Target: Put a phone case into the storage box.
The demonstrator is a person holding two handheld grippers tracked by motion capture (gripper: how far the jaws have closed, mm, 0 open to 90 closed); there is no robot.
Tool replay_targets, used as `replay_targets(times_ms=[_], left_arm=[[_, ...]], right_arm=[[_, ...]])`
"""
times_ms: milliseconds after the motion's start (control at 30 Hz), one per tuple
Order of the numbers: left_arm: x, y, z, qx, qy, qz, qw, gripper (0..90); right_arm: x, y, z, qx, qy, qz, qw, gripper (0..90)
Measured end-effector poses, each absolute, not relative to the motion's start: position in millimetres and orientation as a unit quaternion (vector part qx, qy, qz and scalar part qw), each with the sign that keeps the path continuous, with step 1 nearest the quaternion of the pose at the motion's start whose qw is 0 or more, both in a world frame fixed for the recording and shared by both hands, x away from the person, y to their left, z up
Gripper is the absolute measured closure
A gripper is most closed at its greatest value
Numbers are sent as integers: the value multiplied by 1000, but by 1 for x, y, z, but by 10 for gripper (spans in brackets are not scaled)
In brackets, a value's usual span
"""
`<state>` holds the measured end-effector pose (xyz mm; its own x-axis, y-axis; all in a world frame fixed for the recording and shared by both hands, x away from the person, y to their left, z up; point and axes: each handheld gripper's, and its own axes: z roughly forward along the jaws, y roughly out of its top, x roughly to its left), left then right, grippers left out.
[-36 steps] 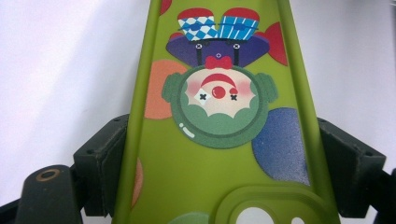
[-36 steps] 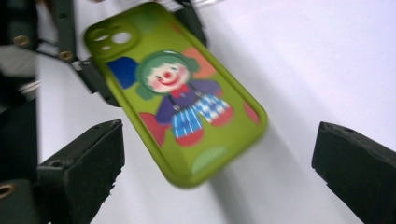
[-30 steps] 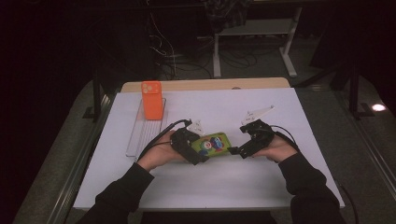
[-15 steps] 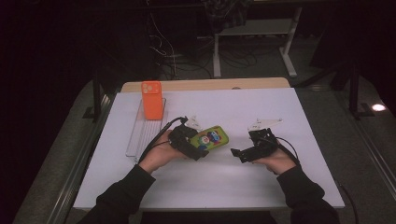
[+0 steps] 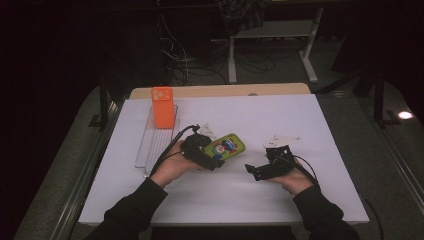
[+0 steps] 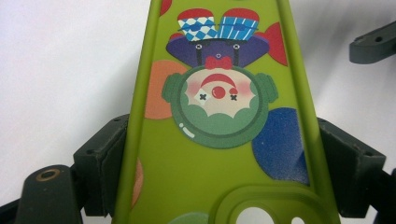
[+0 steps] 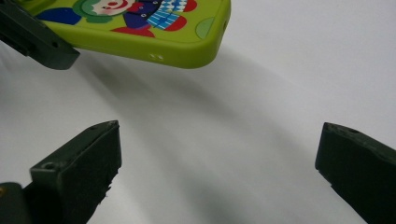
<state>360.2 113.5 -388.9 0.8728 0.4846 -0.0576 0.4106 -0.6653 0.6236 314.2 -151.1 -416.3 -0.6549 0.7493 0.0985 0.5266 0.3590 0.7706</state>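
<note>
Item: green case (image 5: 227,146), printed with a clown figure, camera cut-out at the near end. Location: mid-bench, lifted just off the white sheet (image 5: 300,115); its shadow falls on the sheet beneath in the right gripper view.

Left claw (image 5: 216,161): clamped across the case's two long edges near the cut-out end, pads (image 6: 100,163) pressing the rim on both sides. Judged purpose: holds the soft case level with its far end free for a second grip.

Right claw (image 5: 254,171): jaws wide apart, nothing between them, low over the sheet, well apart from the case and pointing at its free end.

Other stock: orange phone (image 5: 162,106) propped upright at the far end of a clear tray (image 5: 145,150), left of the hands.

Edges and room: bare sheet between the right claw and the case; open bench right and near. Tray sits close by the left hand, so leftward room is tight. Bench edges lie well off.
</note>
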Motion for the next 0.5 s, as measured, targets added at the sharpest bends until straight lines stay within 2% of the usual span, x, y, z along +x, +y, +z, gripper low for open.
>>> replay_targets(times_ms=[500], left_arm=[[358,110,-390,916,235,54,322,155]], right_arm=[[307,-136,-415,315,849,370,207,0]])
